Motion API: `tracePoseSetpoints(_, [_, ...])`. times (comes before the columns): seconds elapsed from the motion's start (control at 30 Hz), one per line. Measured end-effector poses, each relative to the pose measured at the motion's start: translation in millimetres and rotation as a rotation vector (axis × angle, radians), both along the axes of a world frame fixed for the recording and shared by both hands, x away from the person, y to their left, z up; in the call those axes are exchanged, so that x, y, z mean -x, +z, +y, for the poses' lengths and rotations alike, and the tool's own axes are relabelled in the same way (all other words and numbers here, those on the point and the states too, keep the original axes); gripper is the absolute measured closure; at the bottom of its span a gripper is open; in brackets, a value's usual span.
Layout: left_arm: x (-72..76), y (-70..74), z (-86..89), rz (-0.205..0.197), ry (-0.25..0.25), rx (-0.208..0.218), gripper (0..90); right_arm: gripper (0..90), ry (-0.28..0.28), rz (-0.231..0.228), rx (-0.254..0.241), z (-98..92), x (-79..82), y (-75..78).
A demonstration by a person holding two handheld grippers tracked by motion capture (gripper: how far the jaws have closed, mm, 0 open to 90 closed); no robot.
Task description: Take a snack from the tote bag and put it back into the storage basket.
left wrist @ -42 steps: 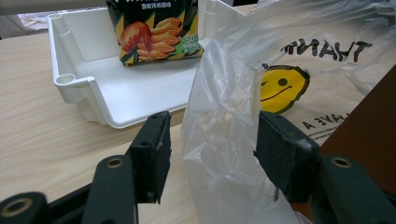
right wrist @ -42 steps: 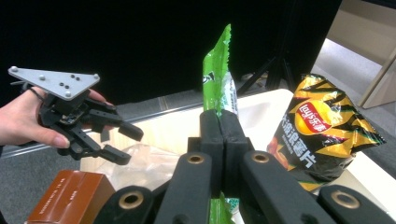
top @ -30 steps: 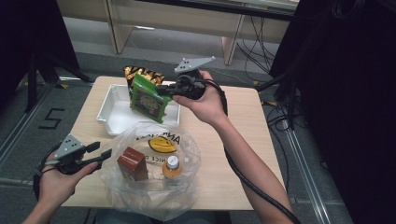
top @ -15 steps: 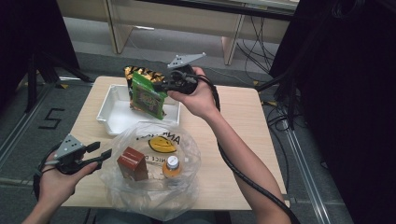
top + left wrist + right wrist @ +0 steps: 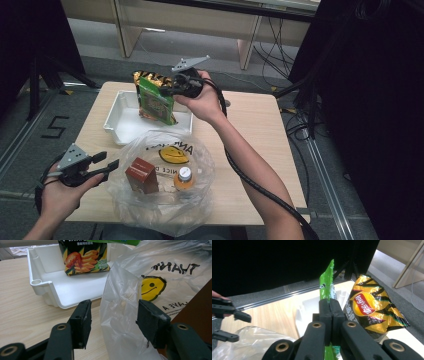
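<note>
My right gripper (image 5: 167, 91) is shut on the top edge of a green chip bag (image 5: 156, 102), which hangs upright over the white tray (image 5: 117, 125). In the right gripper view the jaws (image 5: 329, 305) pinch the green bag (image 5: 327, 281) edge-on. A yellow and black Lay's bag (image 5: 372, 307) stands just behind it at the tray's far side. My left gripper (image 5: 109, 162) is open at the left edge of a clear plastic bag (image 5: 200, 165). In the left gripper view the bag's film (image 5: 120, 302) rises between the spread jaws, untouched by the pads.
Inside the plastic bag lie a brown box (image 5: 142, 175) and an orange bottle (image 5: 184, 179). The wooden table (image 5: 255, 145) has bare room on its right half. A black cable trails from the right gripper along the forearm.
The right gripper has carried the green bag leftward and slightly down, further over the tray. The left gripper has stayed where it was.
</note>
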State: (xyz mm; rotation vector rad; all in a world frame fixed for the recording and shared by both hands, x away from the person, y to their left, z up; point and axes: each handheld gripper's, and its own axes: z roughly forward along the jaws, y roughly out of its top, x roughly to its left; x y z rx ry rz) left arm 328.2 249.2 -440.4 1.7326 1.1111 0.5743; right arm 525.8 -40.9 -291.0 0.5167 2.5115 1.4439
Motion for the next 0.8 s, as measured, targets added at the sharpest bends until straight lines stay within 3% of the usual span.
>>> tracePoseSetpoints(0.27, [0.1, -0.3, 0.4, 0.002, -0.001, 0.001, 44.7, 90.0, -0.013, 0.015, 0.020, 13.3, -12.9, -7.9])
tracePoseSetpoints(0.7, [0.5, -0.3, 1.1, -0.003, -0.008, 0.000, 44.7, 90.0, -0.022, 0.046, 0.075, 34.7, -37.5, -38.8])
tracePoseSetpoints(0.73, [0.7, -0.3, 0.8, -0.003, -0.005, -0.001, 44.7, 90.0, -0.033, 0.067, 0.081, 36.8, -37.1, -41.2])
tracePoseSetpoints(0.8, [1.1, -0.1, 0.6, -0.001, -0.003, -0.002, 44.7, 90.0, -0.027, 0.049, 0.090, 40.0, -40.7, -46.3])
